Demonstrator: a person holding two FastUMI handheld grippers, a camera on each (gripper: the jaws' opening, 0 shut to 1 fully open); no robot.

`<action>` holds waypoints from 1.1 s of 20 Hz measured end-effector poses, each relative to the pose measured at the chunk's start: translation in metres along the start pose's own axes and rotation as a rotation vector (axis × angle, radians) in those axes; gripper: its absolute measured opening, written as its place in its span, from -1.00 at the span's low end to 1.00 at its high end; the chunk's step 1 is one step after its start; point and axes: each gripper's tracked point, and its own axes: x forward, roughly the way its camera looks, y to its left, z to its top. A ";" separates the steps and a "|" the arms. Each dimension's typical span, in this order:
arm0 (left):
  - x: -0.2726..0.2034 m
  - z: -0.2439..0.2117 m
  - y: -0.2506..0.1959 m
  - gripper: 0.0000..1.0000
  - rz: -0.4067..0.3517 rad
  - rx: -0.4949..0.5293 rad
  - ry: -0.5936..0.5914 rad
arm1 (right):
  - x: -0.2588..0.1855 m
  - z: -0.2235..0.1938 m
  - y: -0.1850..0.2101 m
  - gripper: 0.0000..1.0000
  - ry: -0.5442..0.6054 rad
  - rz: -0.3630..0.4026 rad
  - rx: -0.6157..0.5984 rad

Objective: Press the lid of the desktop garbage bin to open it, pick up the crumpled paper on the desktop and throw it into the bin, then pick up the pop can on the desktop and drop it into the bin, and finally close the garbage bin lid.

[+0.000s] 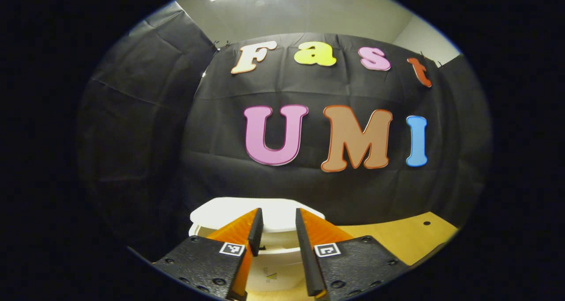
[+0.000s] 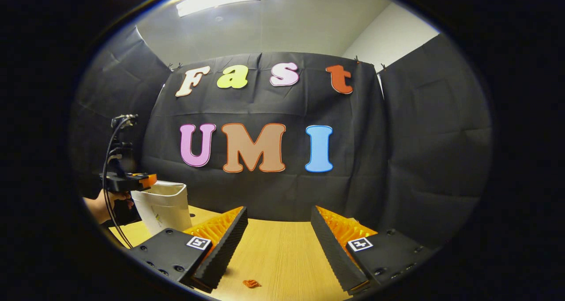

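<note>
The white desktop bin [image 1: 274,261] stands right in front of my left gripper [image 1: 278,212]. Its flat white lid [image 1: 216,212] lies level beyond the fingertips. The fingers stand a little apart with nothing between them. In the right gripper view the same bin [image 2: 163,208] is at the far left of the table, and the left gripper [image 2: 148,180], held by a hand [image 2: 99,206], hovers at its top edge. My right gripper [image 2: 278,210] is wide open above the table. A small reddish crumpled scrap [image 2: 251,284] lies on the wood below it.
The light wooden table [image 2: 278,252] runs back to the black cloth wall. In the left gripper view a stretch of table [image 1: 397,239] with a small dark hole [image 1: 426,223] shows to the right of the bin. A cable [image 2: 108,159] hangs from the left gripper.
</note>
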 end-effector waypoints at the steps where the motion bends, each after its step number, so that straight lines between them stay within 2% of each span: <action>1: -0.005 0.009 -0.005 0.07 -0.013 0.008 -0.020 | 0.001 0.000 -0.001 0.93 -0.002 0.003 -0.001; 2: -0.012 0.017 -0.011 0.26 -0.027 0.015 -0.039 | 0.002 0.000 -0.003 0.93 -0.004 0.007 0.000; 4: -0.027 0.029 -0.019 0.47 -0.045 0.024 -0.067 | 0.004 0.000 -0.002 0.93 -0.007 0.023 0.006; 6: -0.043 0.034 -0.027 0.59 -0.060 0.025 -0.078 | 0.006 -0.002 0.001 0.93 -0.005 0.046 0.015; 7: -0.051 0.036 -0.031 0.67 -0.067 0.022 -0.085 | 0.008 -0.004 0.002 1.00 -0.001 0.060 0.017; 14: -0.113 0.038 -0.062 0.81 -0.115 0.018 -0.103 | 0.025 -0.045 0.023 1.00 0.090 0.161 0.030; 15: -0.120 0.036 -0.064 0.82 -0.113 0.026 -0.101 | 0.027 -0.053 0.026 0.93 0.112 0.175 0.034; 22: -0.161 0.025 -0.075 0.83 -0.108 0.018 -0.058 | 0.046 -0.149 0.041 0.94 0.321 0.248 0.001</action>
